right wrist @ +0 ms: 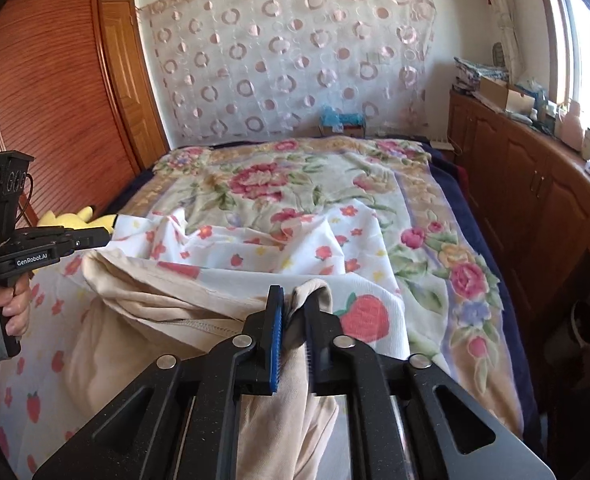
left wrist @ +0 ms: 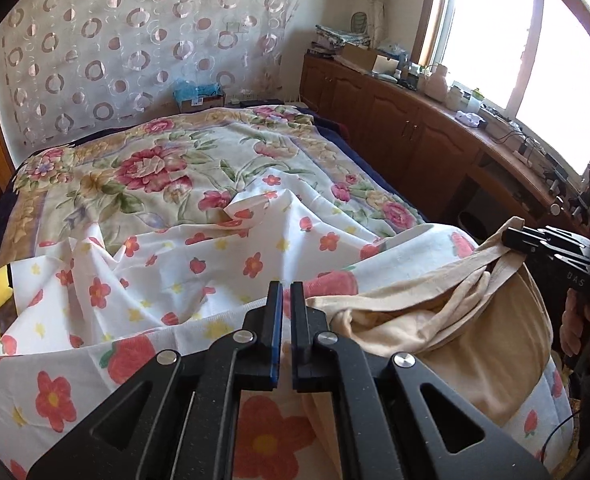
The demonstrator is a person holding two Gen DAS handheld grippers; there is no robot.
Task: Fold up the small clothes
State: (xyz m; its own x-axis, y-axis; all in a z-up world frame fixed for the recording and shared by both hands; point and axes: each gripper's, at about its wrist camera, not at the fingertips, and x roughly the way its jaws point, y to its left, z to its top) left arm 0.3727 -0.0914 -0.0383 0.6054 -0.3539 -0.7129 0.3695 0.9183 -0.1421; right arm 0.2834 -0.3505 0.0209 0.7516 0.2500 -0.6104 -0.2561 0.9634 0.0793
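With the right gripper (right wrist: 293,312) pinching the beige garment (right wrist: 143,304) and the left gripper (left wrist: 286,304) pressed together, seemingly empty (hard to tell), keep the cloth taut toward the left gripper's side.

Each wrist camera looks forward and down along its own gripper, close above the bed (left wrist: 143,168); both views share the bed's far end and the patterned curtain (right wrist: 287,60).

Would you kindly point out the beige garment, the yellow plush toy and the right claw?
beige garment (right wrist: 143,304), right wrist view, its bunched upper fold.
yellow plush toy (right wrist: 71,218), right wrist view, its body.
right claw (right wrist: 295,312), right wrist view, between its fingertips.
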